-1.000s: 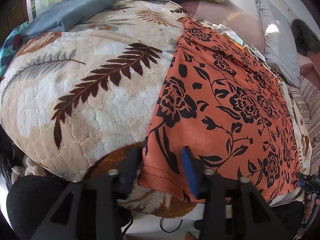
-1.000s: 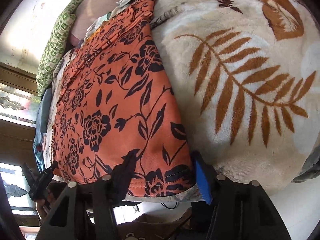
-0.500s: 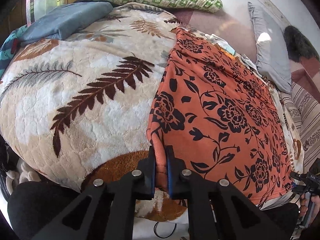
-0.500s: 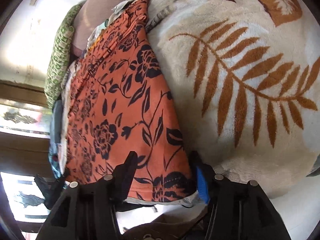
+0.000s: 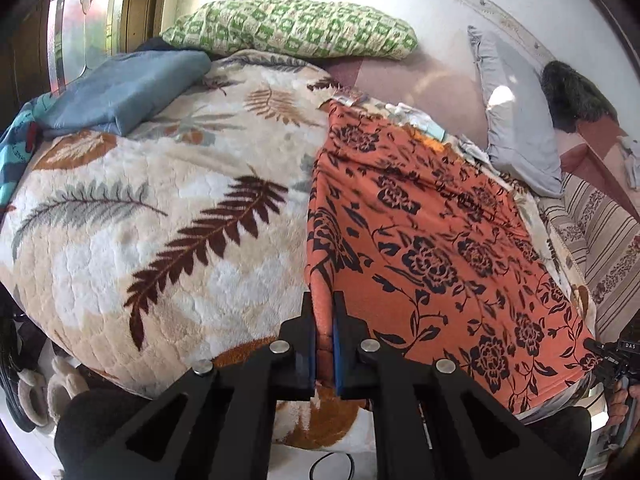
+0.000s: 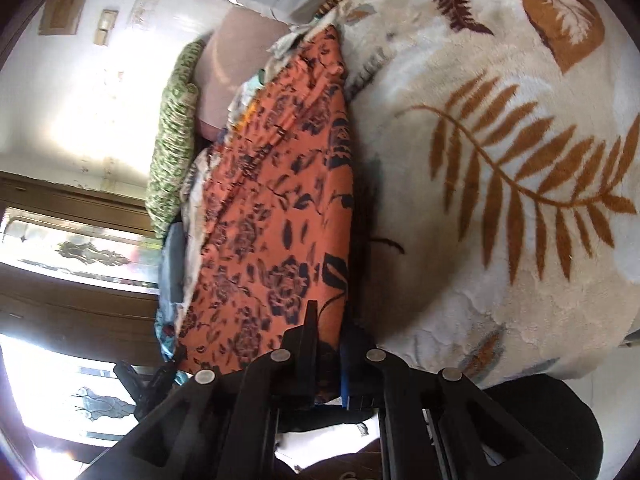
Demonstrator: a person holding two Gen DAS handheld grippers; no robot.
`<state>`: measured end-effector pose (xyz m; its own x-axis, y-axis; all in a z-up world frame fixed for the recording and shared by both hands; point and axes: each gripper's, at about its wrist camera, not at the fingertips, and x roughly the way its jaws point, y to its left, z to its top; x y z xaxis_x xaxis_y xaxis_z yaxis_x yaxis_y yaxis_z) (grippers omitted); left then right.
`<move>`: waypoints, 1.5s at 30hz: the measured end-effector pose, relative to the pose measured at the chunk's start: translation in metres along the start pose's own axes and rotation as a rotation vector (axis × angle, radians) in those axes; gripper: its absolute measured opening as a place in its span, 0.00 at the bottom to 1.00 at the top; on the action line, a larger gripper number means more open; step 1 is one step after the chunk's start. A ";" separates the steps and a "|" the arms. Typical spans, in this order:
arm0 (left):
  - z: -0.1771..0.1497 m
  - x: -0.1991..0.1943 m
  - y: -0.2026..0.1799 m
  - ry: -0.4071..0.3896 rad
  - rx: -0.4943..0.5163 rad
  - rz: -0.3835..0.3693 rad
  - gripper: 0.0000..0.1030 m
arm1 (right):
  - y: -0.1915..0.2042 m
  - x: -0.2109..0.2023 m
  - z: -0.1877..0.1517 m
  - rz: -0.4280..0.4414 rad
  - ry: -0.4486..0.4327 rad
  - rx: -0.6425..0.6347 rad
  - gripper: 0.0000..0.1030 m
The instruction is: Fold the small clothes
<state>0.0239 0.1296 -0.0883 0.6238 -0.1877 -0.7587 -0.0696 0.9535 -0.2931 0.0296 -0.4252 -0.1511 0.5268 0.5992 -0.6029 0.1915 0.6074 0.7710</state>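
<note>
An orange garment with a black flower print (image 5: 440, 240) lies spread on a cream leaf-pattern blanket (image 5: 160, 220). My left gripper (image 5: 323, 312) is shut on the garment's near left corner, which rises off the blanket. In the right wrist view the garment (image 6: 276, 208) is lifted and stretched, and my right gripper (image 6: 330, 320) is shut on its near right corner. The other gripper (image 5: 612, 356) shows at the far right edge of the left wrist view.
A green checked pillow (image 5: 288, 28) and a grey pillow (image 5: 516, 120) lie at the bed's far side. A blue folded cloth (image 5: 120, 88) sits at the far left. Slippers (image 5: 36, 392) sit on the floor below the bed edge. A window (image 6: 60, 256) is at left.
Both grippers closed on the garment's near corners, the left first, then the right. The near edge has lifted off the blanket and both grippers have risen.
</note>
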 end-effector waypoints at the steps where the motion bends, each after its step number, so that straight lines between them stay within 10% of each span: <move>1: 0.006 -0.004 -0.001 -0.013 -0.004 -0.011 0.06 | 0.004 -0.004 0.003 0.041 -0.020 0.007 0.08; 20: 0.083 -0.008 -0.029 -0.086 0.031 -0.052 0.06 | 0.023 -0.016 0.054 0.282 -0.137 0.052 0.08; 26: 0.199 0.048 -0.069 -0.128 0.111 -0.092 0.06 | 0.079 0.016 0.176 0.313 -0.179 -0.065 0.08; 31: 0.292 0.172 -0.070 -0.053 0.033 -0.010 0.07 | 0.091 0.090 0.304 0.223 -0.226 0.021 0.08; 34: 0.312 0.267 -0.057 0.039 -0.011 0.133 0.35 | 0.072 0.155 0.352 0.039 -0.177 0.094 0.18; 36: 0.310 0.307 -0.044 0.156 -0.071 0.197 0.42 | 0.053 0.185 0.361 -0.126 -0.143 0.150 0.73; 37: 0.306 0.312 -0.038 0.179 -0.090 0.195 0.42 | 0.047 0.190 0.360 -0.181 -0.150 0.171 0.79; 45: 0.283 0.211 -0.005 -0.042 -0.056 0.163 0.67 | 0.058 0.103 0.309 -0.146 -0.351 0.019 0.81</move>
<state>0.3767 0.1524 -0.0824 0.6328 -0.0203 -0.7740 -0.2148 0.9558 -0.2006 0.3509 -0.4889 -0.1049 0.7440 0.2900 -0.6020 0.2988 0.6615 0.6879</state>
